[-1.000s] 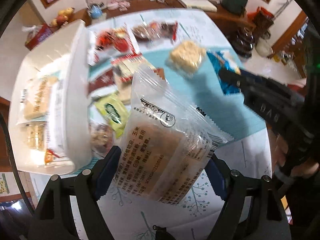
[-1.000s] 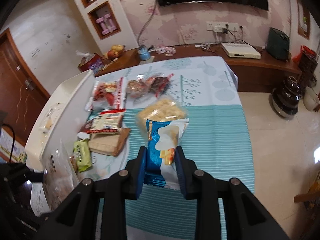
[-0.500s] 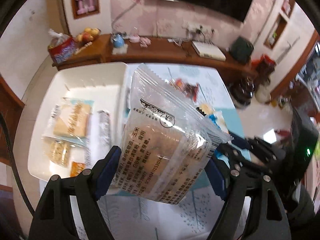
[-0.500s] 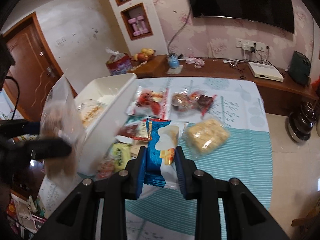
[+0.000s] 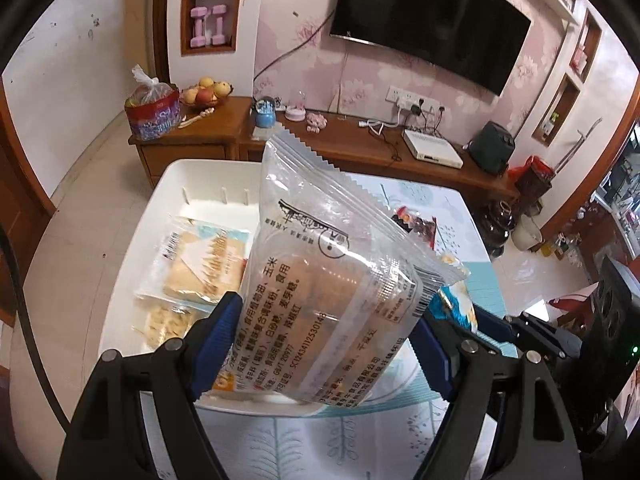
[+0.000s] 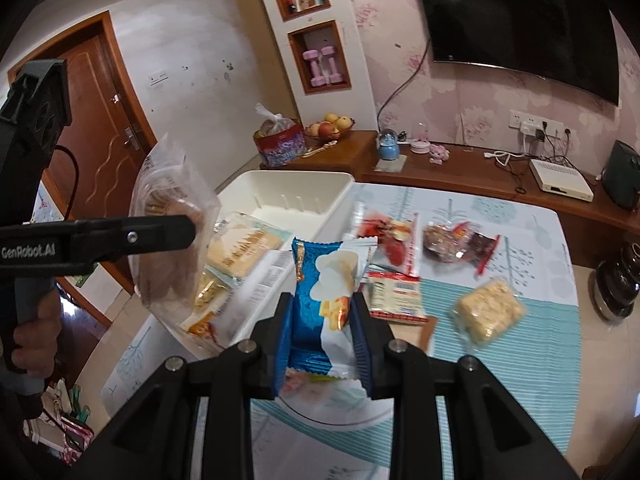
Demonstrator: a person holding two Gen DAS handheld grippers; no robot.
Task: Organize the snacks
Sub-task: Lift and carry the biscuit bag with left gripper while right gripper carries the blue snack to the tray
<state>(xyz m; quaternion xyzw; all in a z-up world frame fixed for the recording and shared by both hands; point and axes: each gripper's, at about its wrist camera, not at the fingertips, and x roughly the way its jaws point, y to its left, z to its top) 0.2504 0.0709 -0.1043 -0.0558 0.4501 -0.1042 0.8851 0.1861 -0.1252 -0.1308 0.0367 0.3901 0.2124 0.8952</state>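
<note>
Table (image 6: 520,380): patterned cloth, teal stripes on the near part, pale leaf print toward the far edge. White bin (image 6: 344,188) sits at the far left corner. Loose on the cloth: red packet (image 6: 390,236) just beside the bin; two dark packets (image 6: 460,242) near the far edge; white packet (image 6: 394,294) mid-table; clear-wrapped yellow puffed bar (image 6: 490,312) toward the right edge.

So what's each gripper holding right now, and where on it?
The left gripper clamps a clear biscuit pack across its lower half, by the side edges. The right gripper pinches a blue snack packet by the sides of its lower half.
</note>
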